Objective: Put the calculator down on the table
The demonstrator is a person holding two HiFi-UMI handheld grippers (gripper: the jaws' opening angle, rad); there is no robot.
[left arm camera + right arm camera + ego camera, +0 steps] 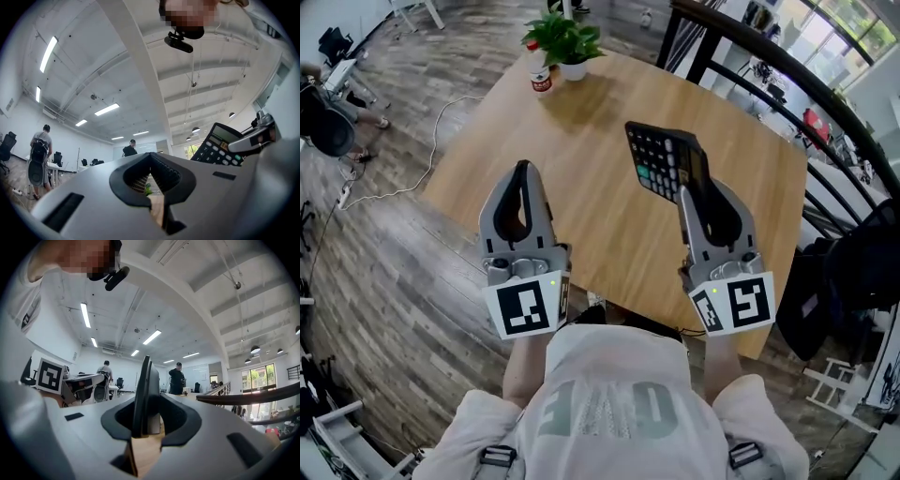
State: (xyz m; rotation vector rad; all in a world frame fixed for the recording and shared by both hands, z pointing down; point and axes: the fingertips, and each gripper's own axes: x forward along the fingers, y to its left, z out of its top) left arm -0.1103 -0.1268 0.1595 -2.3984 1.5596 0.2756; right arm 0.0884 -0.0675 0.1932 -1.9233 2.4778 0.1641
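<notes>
Calculator (661, 161) clamped between the 2 jaws of the right gripper (698, 192), raised above the table (581, 169) over its right half, keypad tilted toward the table's near edge. Left gripper (522, 173) empty, jaw tips closed together, over the table's near-left part. Potted plant (565, 42) and red can (541, 82) stand at the table's far edge.
</notes>
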